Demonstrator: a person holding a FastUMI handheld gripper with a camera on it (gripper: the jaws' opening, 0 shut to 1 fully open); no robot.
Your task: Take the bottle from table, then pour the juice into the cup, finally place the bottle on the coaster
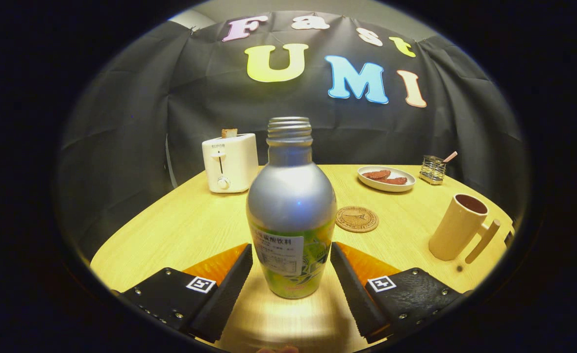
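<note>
Gripper (291, 262) fingers stand open either side of the uncapped silver-and-green metal bottle (291, 211), apparently untouching; the beige handled cup (457, 226) looks dark inside.

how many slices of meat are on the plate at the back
2, it seems. Both lie side by side on the white plate beyond the coaster: one slice nearer the toaster's side, the other nearer the wire holder. They overlap a little, so another could be hidden.
</note>
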